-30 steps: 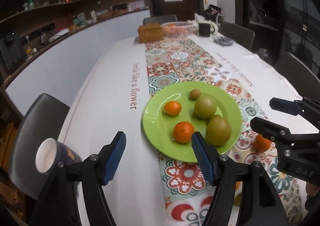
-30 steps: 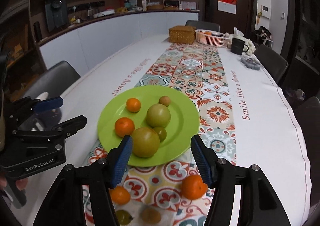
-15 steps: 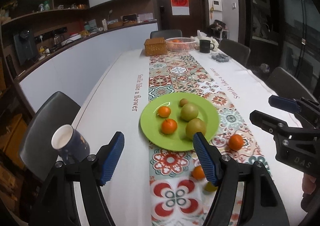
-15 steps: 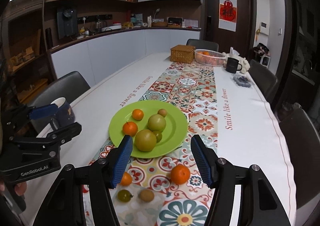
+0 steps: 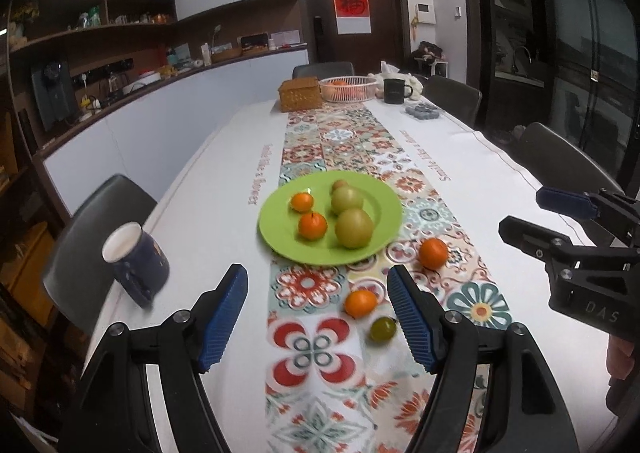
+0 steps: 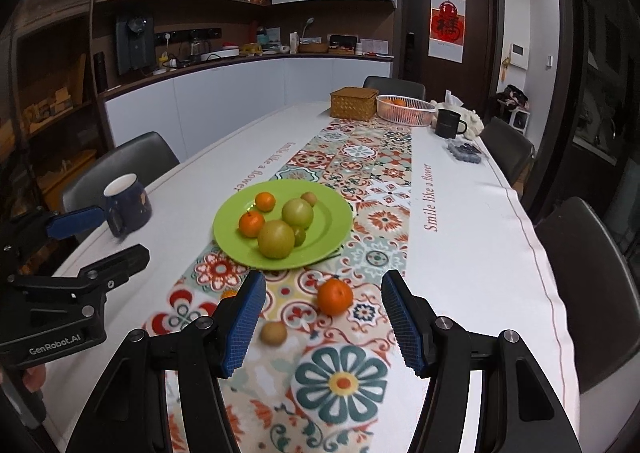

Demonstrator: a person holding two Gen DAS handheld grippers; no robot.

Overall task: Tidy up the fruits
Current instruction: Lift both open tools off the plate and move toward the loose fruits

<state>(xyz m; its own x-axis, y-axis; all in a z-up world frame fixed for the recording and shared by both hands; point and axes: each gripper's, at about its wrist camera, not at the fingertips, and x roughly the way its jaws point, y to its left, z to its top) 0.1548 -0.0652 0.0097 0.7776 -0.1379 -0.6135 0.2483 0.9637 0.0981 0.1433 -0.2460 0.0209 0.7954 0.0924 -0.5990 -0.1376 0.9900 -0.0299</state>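
Note:
A green plate [image 5: 280, 231] [image 6: 340, 213] on the patterned runner holds two oranges, two green-yellow pears and small fruits. Loose on the runner near me lie a large orange [image 5: 433, 253] [image 6: 335, 296], a small orange [image 5: 360, 303], a small green fruit [image 5: 383, 329] and a brown fruit [image 6: 273, 332]. My left gripper [image 5: 318, 317] is open and empty, held above the runner short of the plate. My right gripper [image 6: 323, 317] is open and empty, above the large orange and brown fruit.
A dark blue mug [image 5: 136, 259] [image 6: 126, 203] stands near the table's left edge. At the far end are a wicker box [image 6: 354, 103], a white basket [image 6: 405, 109], a black mug [image 6: 449, 123]. Chairs line both sides.
Both grippers have pulled back and up from the plate, so the plate looks smaller and the loose fruits on the runner have come into view. Both stay open.

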